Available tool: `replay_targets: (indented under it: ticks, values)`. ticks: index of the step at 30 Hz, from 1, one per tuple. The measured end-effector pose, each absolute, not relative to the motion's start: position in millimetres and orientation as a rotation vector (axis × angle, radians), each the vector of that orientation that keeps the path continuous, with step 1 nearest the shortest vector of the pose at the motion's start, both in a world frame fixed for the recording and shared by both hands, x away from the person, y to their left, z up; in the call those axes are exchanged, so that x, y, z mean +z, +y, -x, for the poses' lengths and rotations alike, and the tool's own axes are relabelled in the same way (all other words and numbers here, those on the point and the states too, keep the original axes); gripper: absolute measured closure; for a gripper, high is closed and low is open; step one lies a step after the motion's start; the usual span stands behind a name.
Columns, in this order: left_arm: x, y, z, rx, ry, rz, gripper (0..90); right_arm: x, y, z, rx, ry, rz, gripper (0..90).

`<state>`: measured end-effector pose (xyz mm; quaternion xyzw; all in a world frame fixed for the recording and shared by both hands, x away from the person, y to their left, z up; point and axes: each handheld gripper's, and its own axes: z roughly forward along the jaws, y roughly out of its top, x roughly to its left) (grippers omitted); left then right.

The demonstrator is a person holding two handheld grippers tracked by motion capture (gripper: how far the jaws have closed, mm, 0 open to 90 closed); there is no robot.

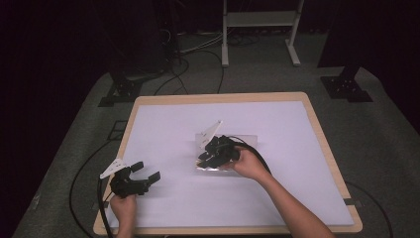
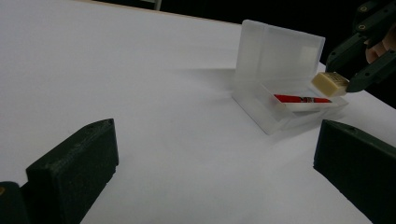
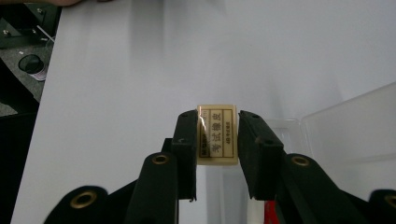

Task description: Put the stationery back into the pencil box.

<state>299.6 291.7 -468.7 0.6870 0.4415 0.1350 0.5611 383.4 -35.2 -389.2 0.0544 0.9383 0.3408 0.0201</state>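
A cream eraser with printed characters is pinched between the pads of my right gripper. In the left gripper view that eraser hangs just above the far end of a clear plastic box whose lid stands upright. A red, pen-like item lies inside the box. From above, the right gripper is over the box near the table's middle. My left gripper rests near the front left, jaws open and empty, pointing toward the box.
The white table top has a wooden rim. Behind it on the grey floor stand a white frame, black stand bases and loose cables. A cable trails off the table's left side.
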Motion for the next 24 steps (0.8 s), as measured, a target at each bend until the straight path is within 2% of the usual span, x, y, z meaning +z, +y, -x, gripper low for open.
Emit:
replay_targets:
  ticks: [24]
  values:
    - [-468.5, 292.1, -299.4, 0.319, 1.036, -1.626, 0.0, -401.0, -32.9, -399.0, 1.054, 2.902, -0.223, 68.2]
